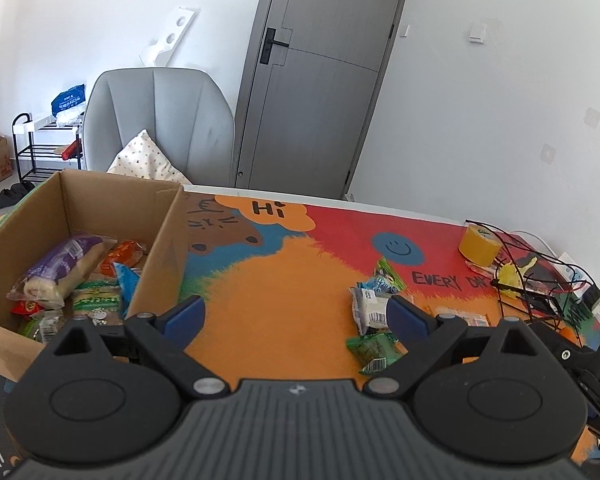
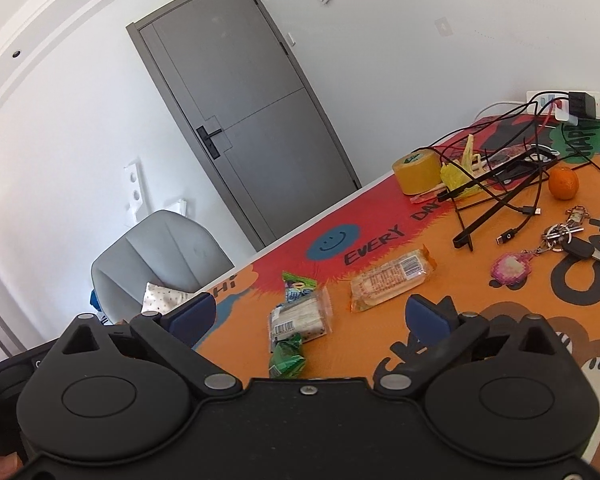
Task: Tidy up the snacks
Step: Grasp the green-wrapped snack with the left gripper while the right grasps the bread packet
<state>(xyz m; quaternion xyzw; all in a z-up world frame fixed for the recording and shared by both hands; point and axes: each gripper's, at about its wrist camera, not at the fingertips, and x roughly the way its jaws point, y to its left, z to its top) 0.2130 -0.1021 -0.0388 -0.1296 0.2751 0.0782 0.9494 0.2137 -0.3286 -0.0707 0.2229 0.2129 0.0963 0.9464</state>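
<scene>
Left wrist view: the left gripper (image 1: 296,316) hovers with its blue-padded jaws spread wide and nothing between them, above a bright cartoon table mat (image 1: 276,292). At the left stands an open cardboard box (image 1: 162,240) already holding several wrapped snacks, among them a purple-wrapped roll (image 1: 60,268) and an orange packet (image 1: 120,254). To the right of the gripper, a loose cluster of snacks lies on the mat: a clear-wrapped cake with a barcode (image 1: 370,308), a green packet (image 1: 374,350) nearer the camera, and a blue-green packet (image 1: 386,280) just beyond. A yellow tape roll (image 1: 480,244) sits at the far right beside a tangle of black cables (image 1: 540,280). A grey armchair (image 1: 160,120) and a grey door (image 1: 320,80) stand behind the table.

Right wrist view: the right gripper (image 2: 310,316) also has its jaws spread fully, empty, over the same 3 snacks: the clear-wrapped cake (image 2: 300,318), the green packet (image 2: 286,358) and the blue-green packet (image 2: 300,286). A long orange-wrapped biscuit pack (image 2: 392,278) lies just to their right. Farther right are an orange (image 2: 563,183), a bunch of keys (image 2: 568,240), a pink keyring charm (image 2: 510,268) and the tape roll (image 2: 418,172).
</scene>
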